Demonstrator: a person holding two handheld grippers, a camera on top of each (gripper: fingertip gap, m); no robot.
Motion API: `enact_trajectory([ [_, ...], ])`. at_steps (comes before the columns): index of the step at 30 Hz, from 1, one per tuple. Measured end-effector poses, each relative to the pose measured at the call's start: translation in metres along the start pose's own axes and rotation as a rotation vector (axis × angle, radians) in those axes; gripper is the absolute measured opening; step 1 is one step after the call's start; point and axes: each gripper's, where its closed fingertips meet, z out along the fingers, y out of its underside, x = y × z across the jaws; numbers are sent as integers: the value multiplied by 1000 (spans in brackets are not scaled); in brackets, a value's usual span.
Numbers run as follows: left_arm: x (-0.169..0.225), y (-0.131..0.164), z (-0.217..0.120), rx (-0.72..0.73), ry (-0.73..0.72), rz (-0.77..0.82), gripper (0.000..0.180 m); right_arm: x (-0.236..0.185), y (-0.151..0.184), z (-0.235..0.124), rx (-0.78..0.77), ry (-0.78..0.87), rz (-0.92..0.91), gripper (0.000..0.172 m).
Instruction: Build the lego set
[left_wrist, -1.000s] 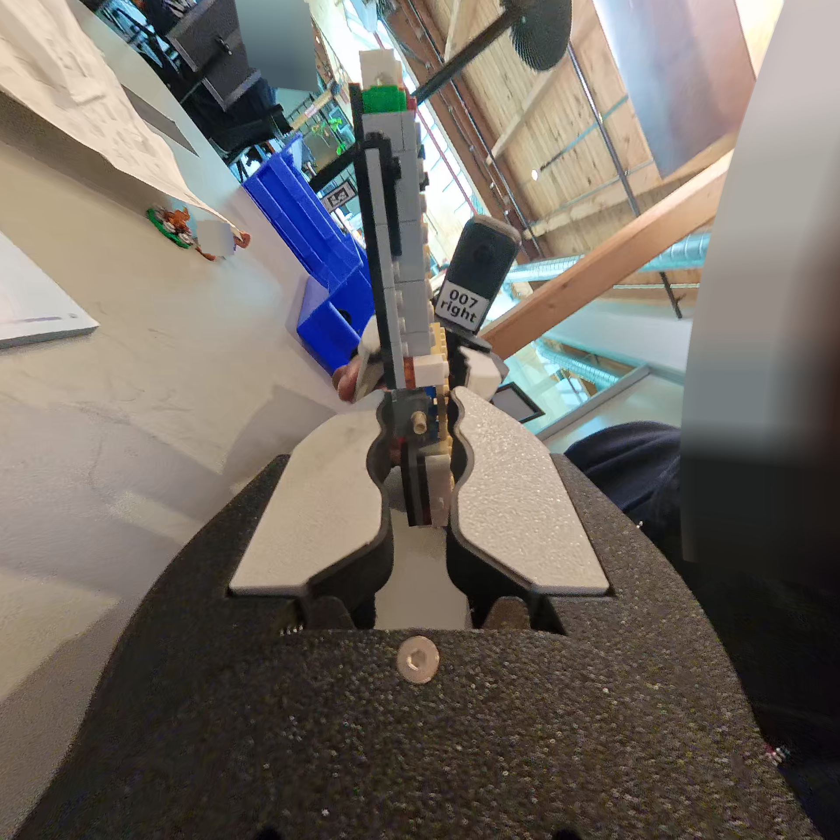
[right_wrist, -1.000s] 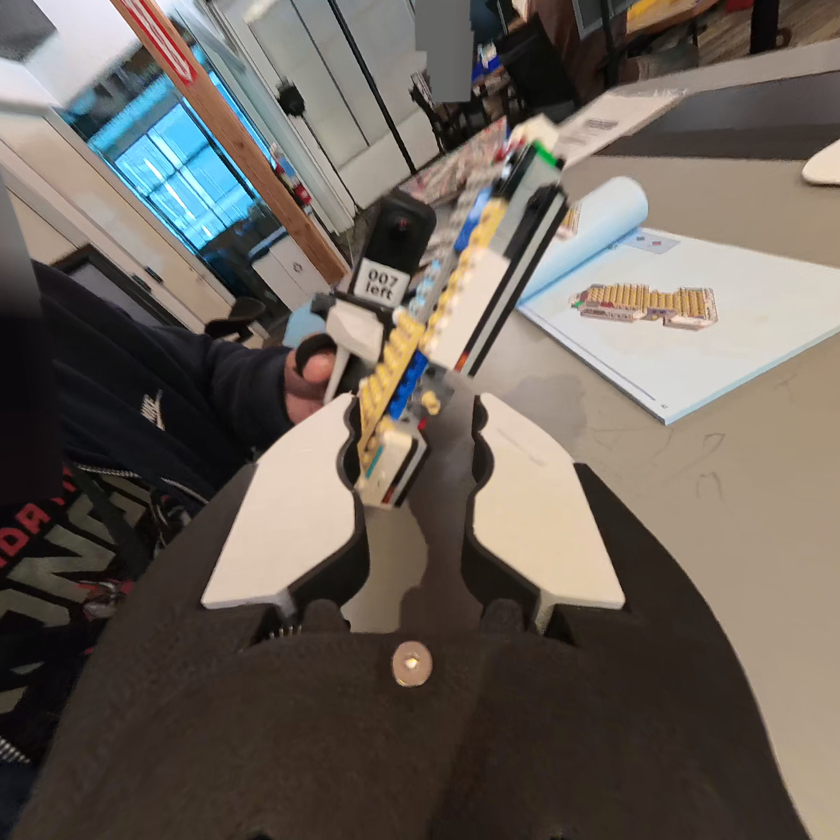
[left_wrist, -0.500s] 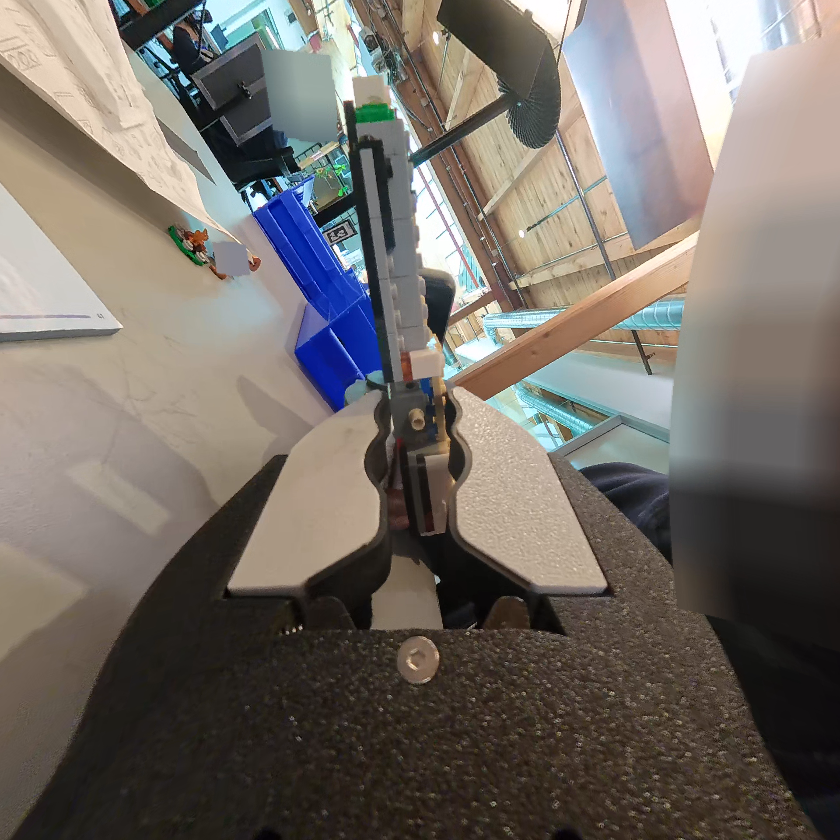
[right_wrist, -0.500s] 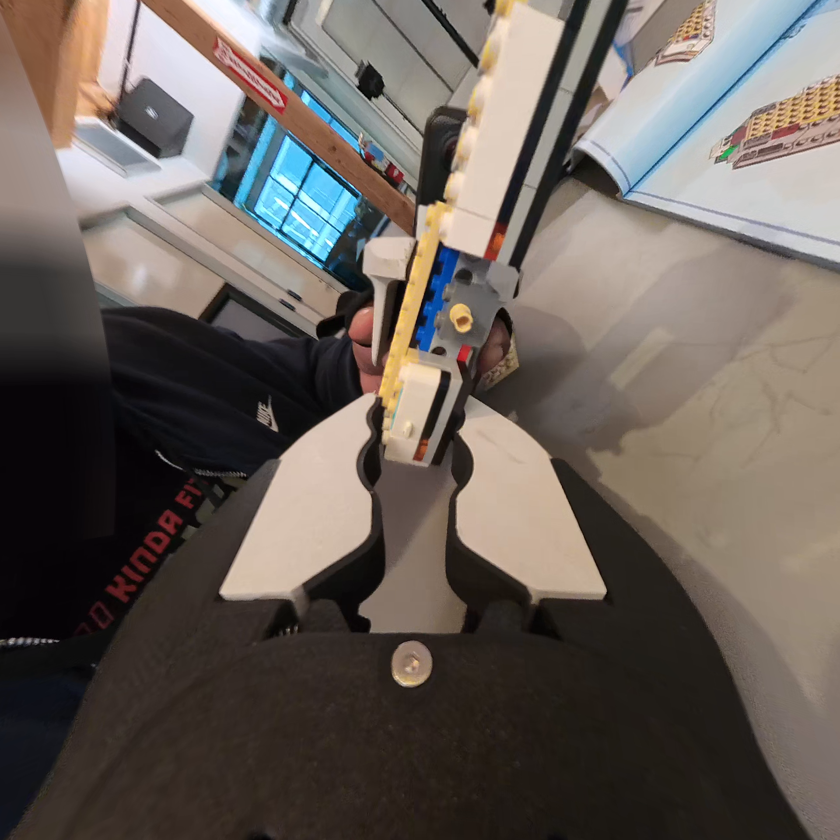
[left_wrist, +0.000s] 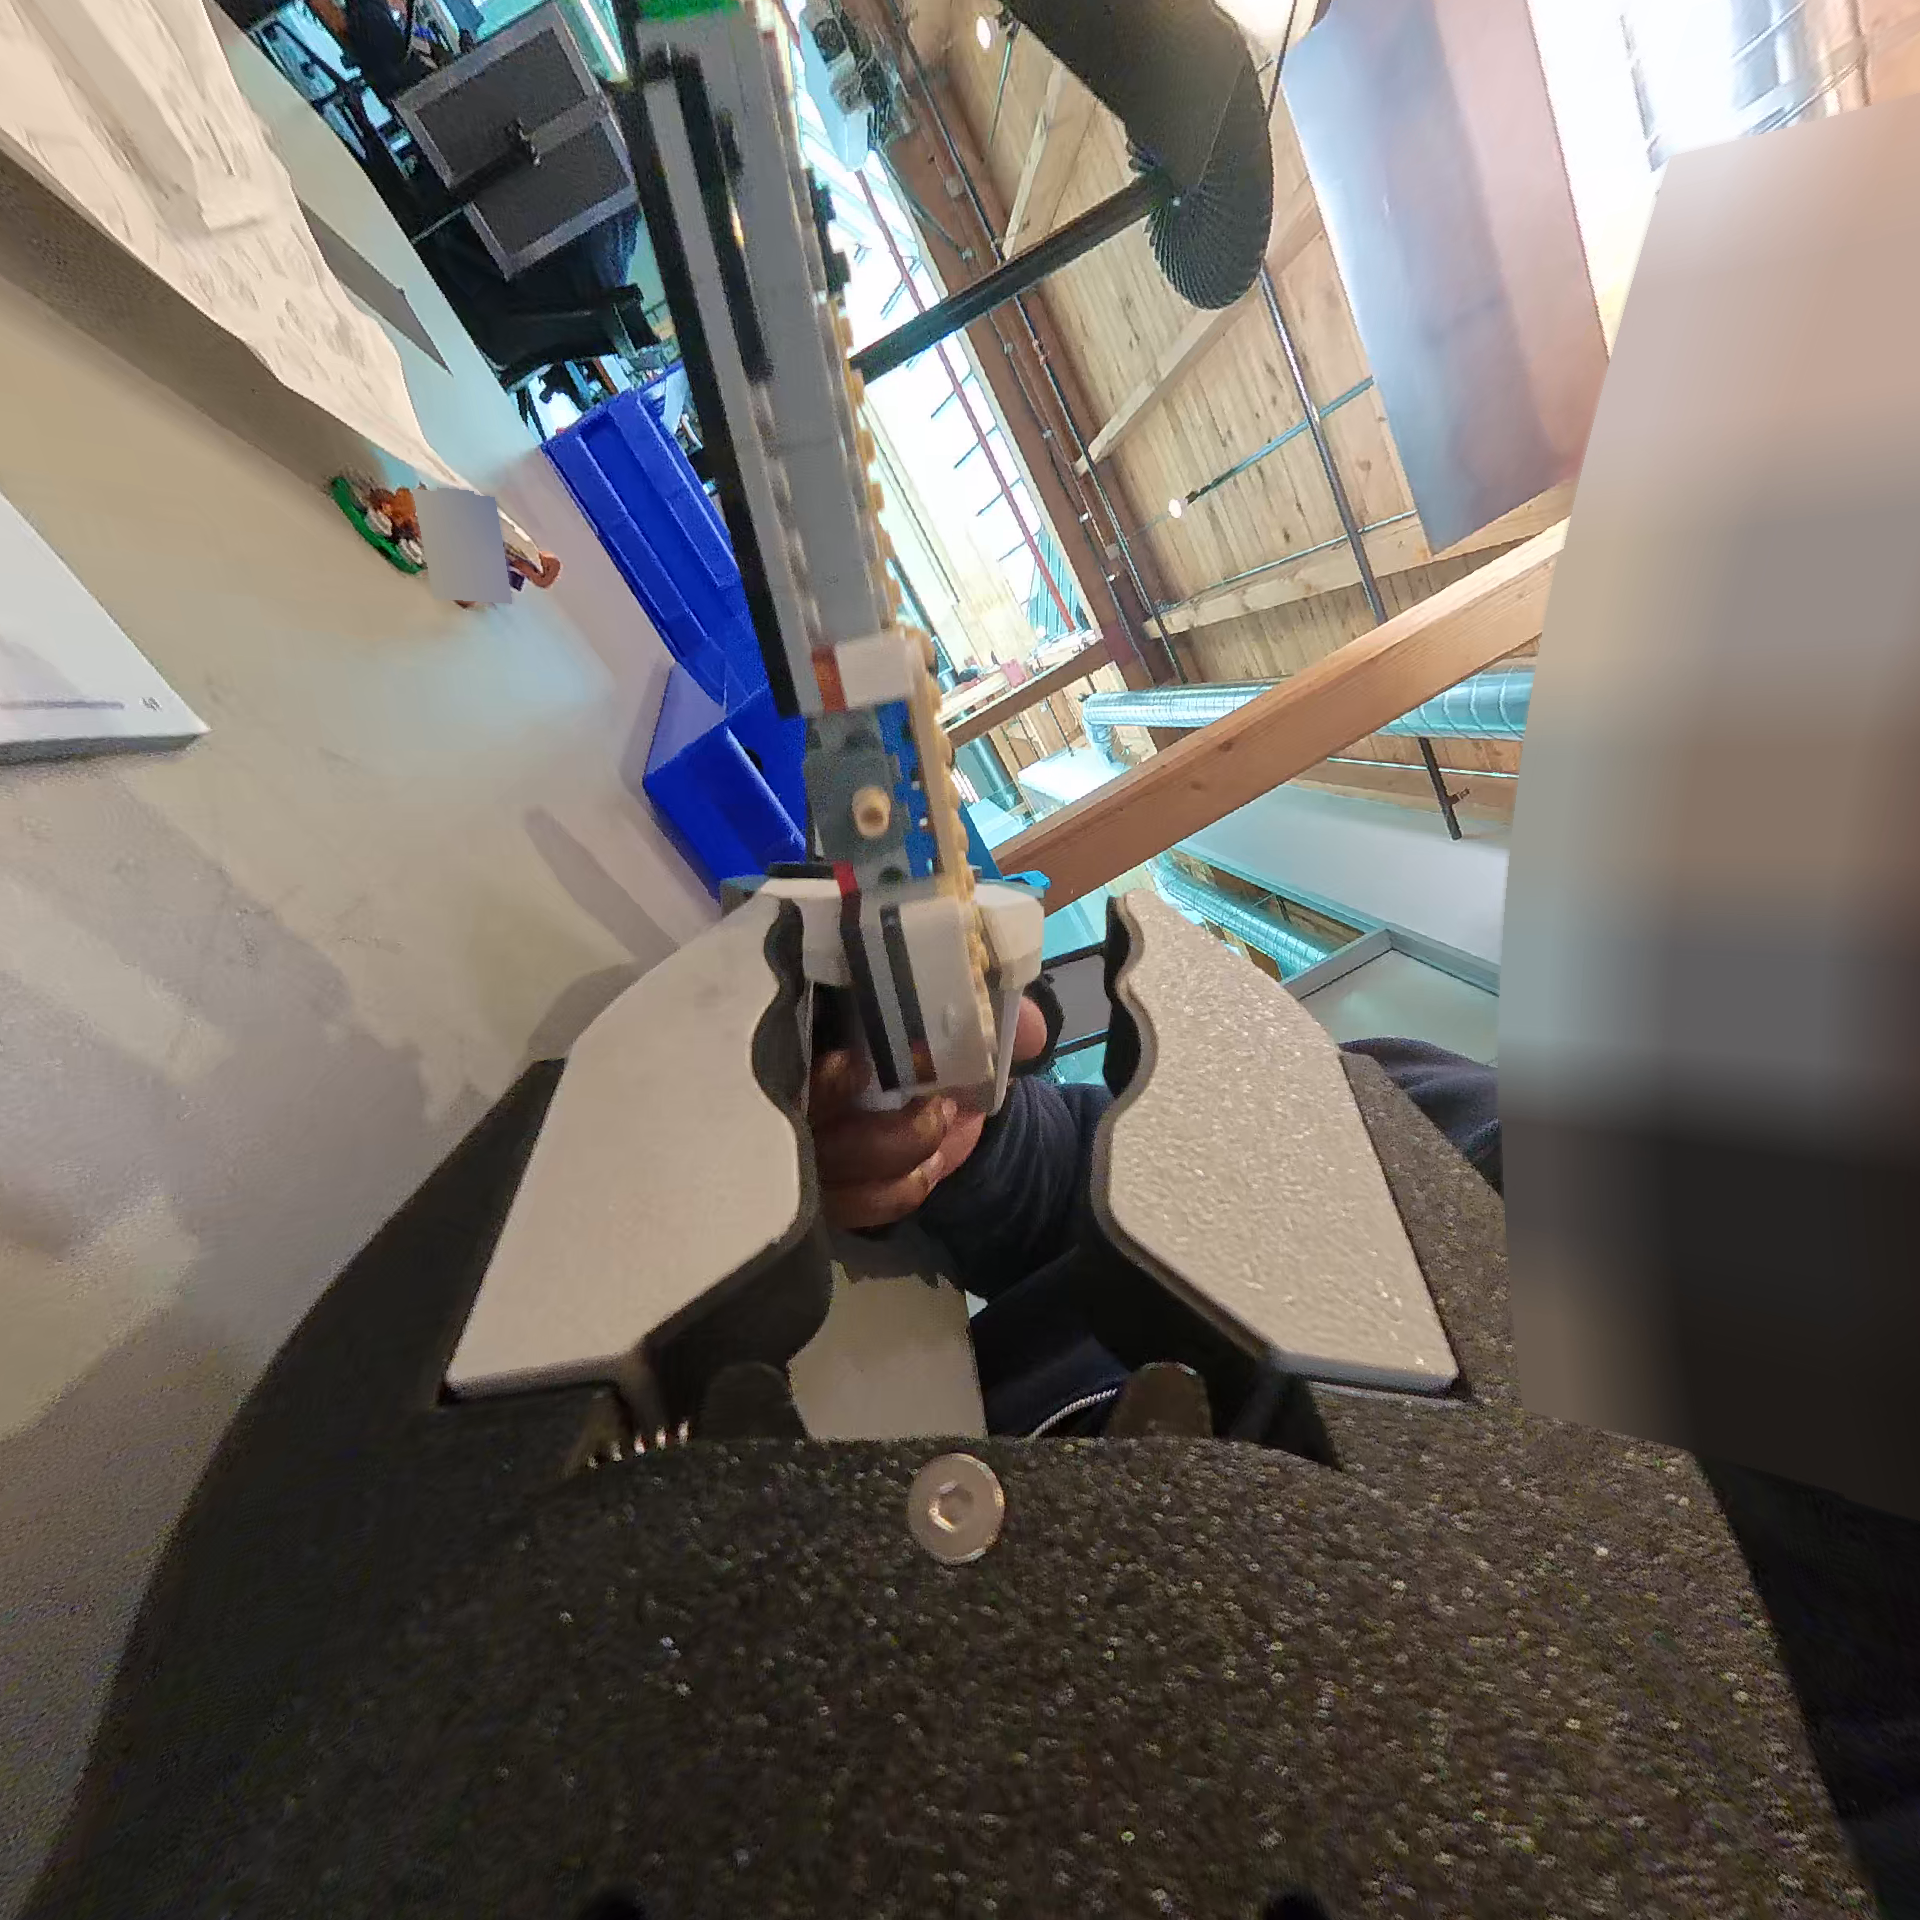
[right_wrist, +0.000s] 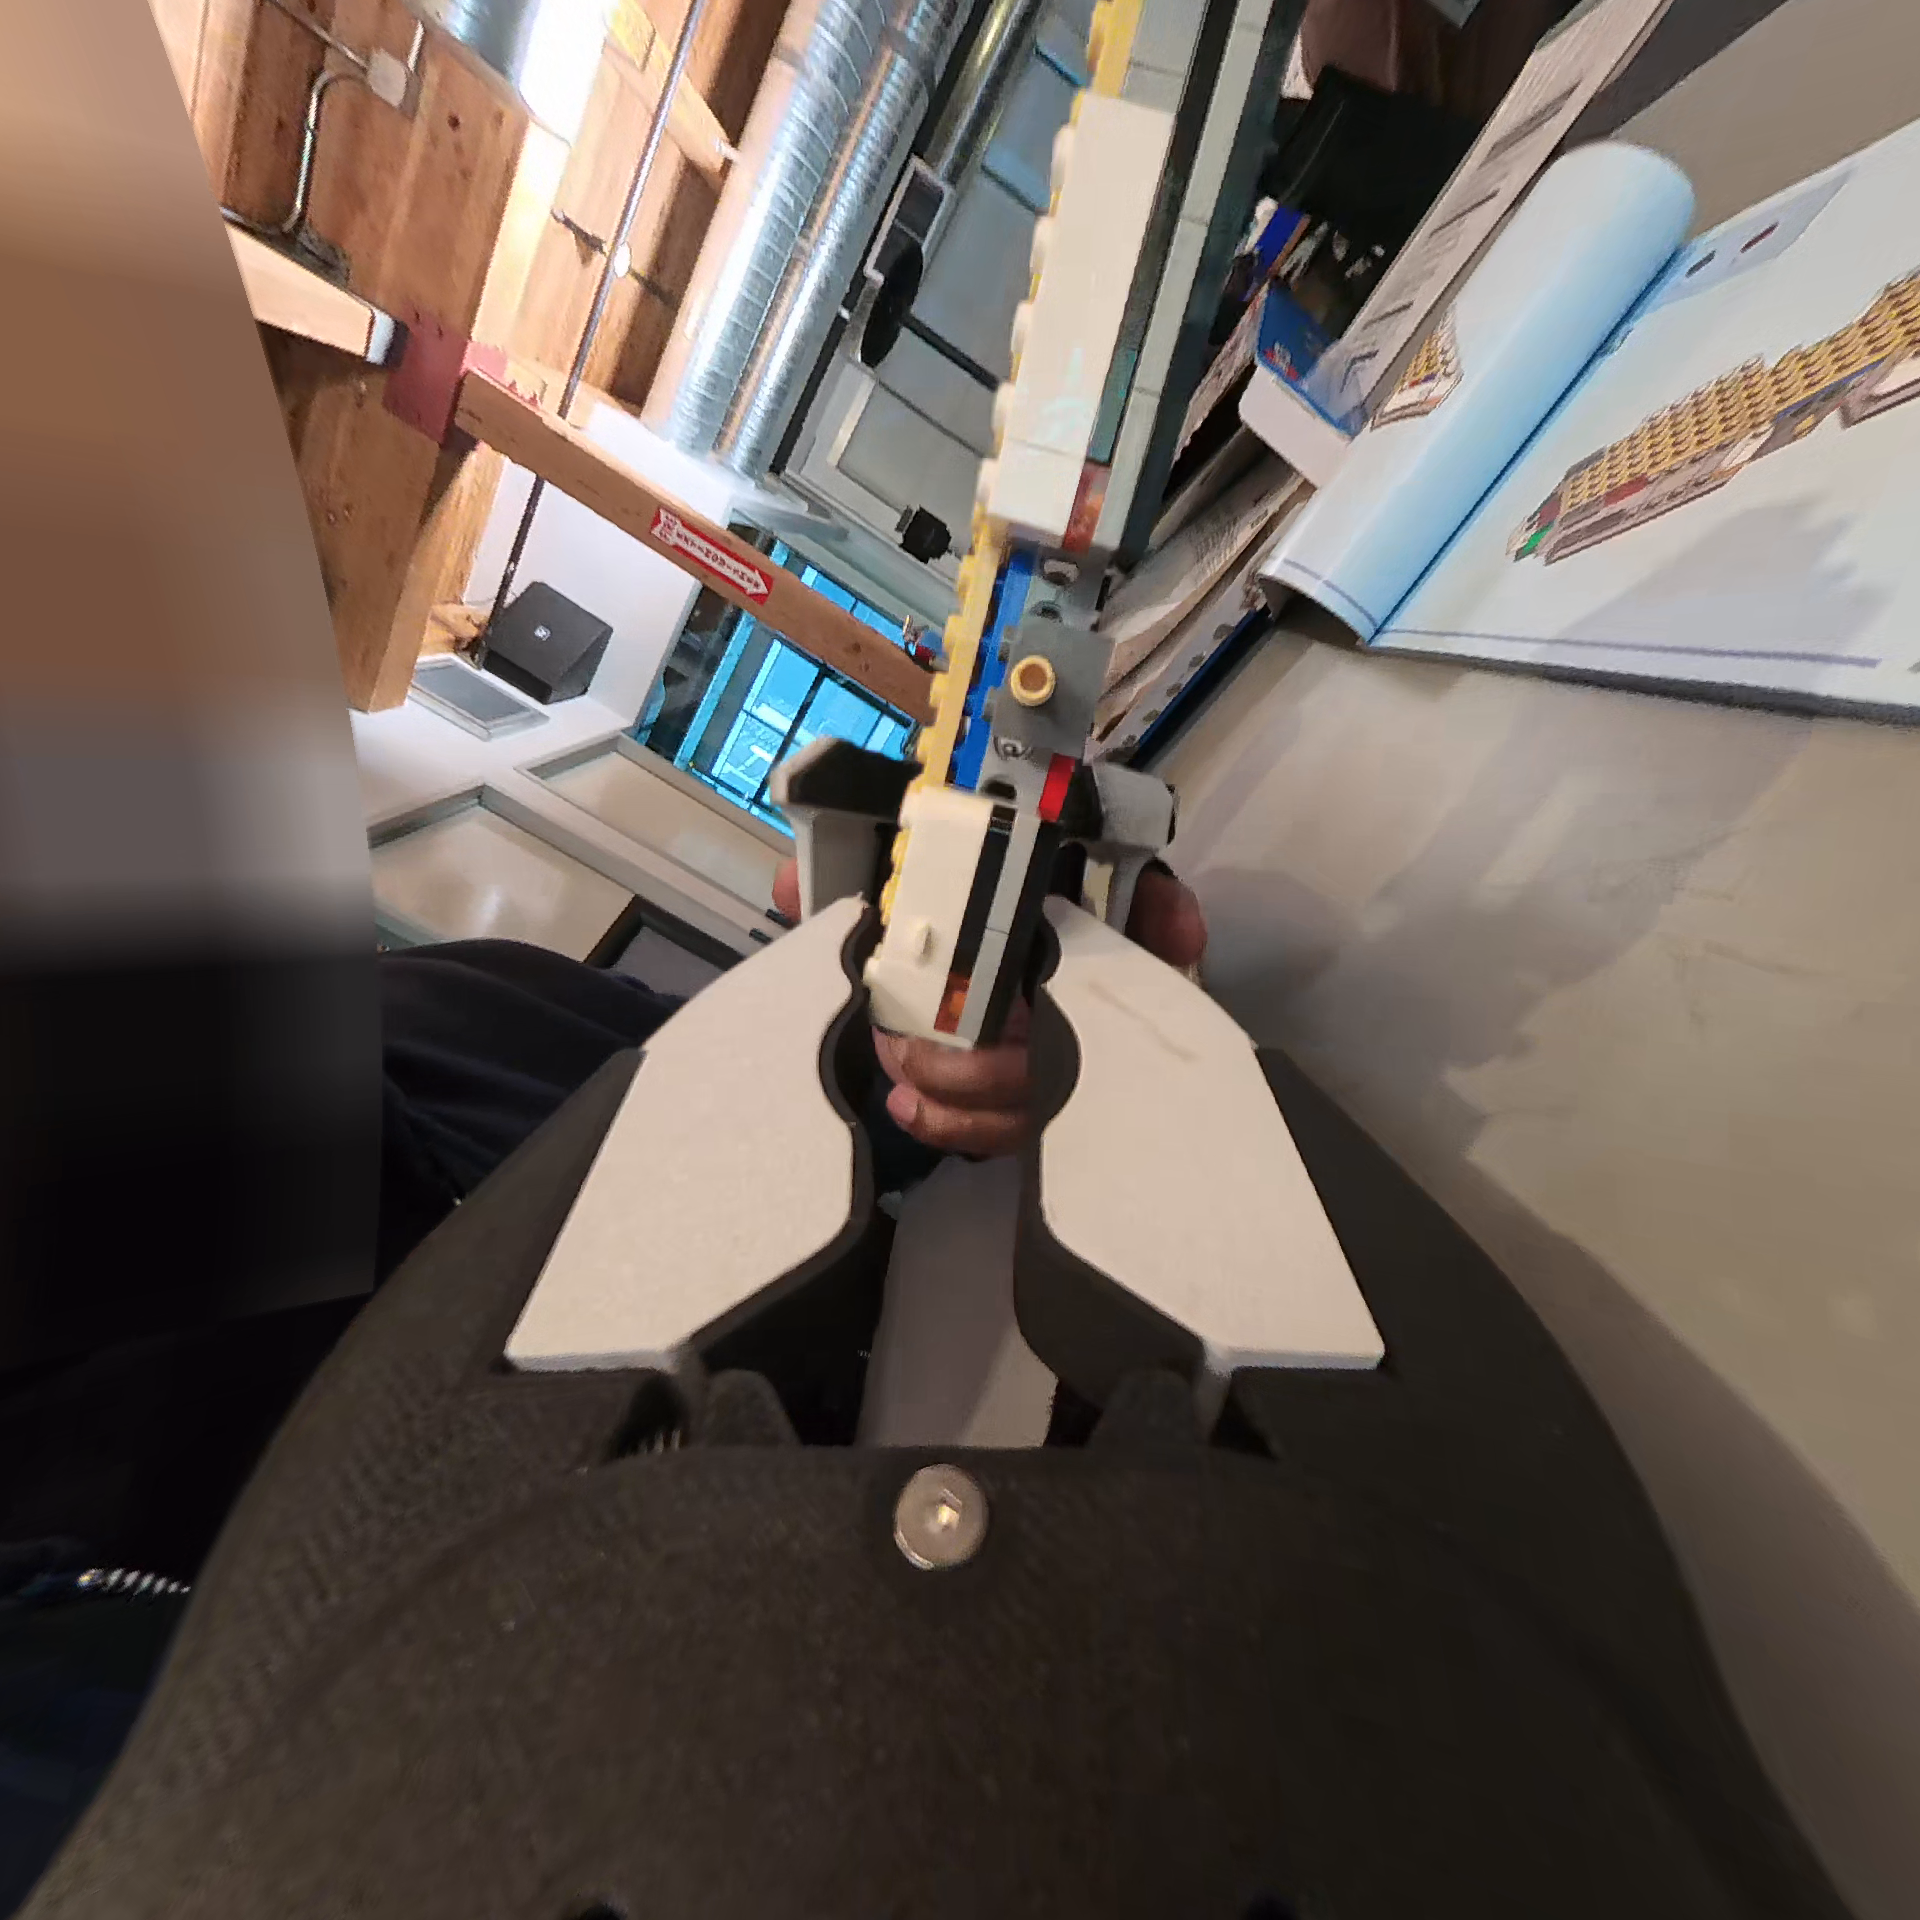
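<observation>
Bricks in grey, white, black, tan and blue form a long, narrow brick model (right_wrist: 966, 914), which is held in the air beside the grey table (right_wrist: 1558, 935) and touches nothing on it. Its white and black end block sits between the fingers of the right gripper (right_wrist: 951, 935), and both pads press on its sides. The rest of the strip rises away from that grip.

The left gripper (left_wrist: 951, 935) faces it from the opposite side. Its fingers are spread wide around the same end of the model, with clear space at the right-hand finger (left_wrist: 1247, 1091), so it is not gripping. As things stand, the right gripper alone carries the model. The two tools point at each other, nearly nose to nose, and the person's hand (left_wrist: 883, 1153) shows behind the block.

An open instruction booklet (right_wrist: 1662, 468) lies on the table. Blue bins (left_wrist: 665, 520) and a small figure on a green base (left_wrist: 384, 520) stand farther off.
</observation>
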Motion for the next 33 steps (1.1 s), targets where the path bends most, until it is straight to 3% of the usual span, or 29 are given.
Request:
enact_trajectory([
  [4,-3,10,4,-36,-7,-22,53,0,-5,-1,44,-7,17,26],
  [11,-7,8,3,1,-10,-64,26,1,0,2,22,22,-12,27],
  [20,-10,9,2,-5,-19,-90,24,4,-2,1,23,45,-19,28],
  [27,-12,10,1,-5,-28,-110,24,8,2,-5,-103,154,-189,39],
  [33,-13,13,1,-12,-42,-111,23,11,1,-19,-265,321,-465,47],
])
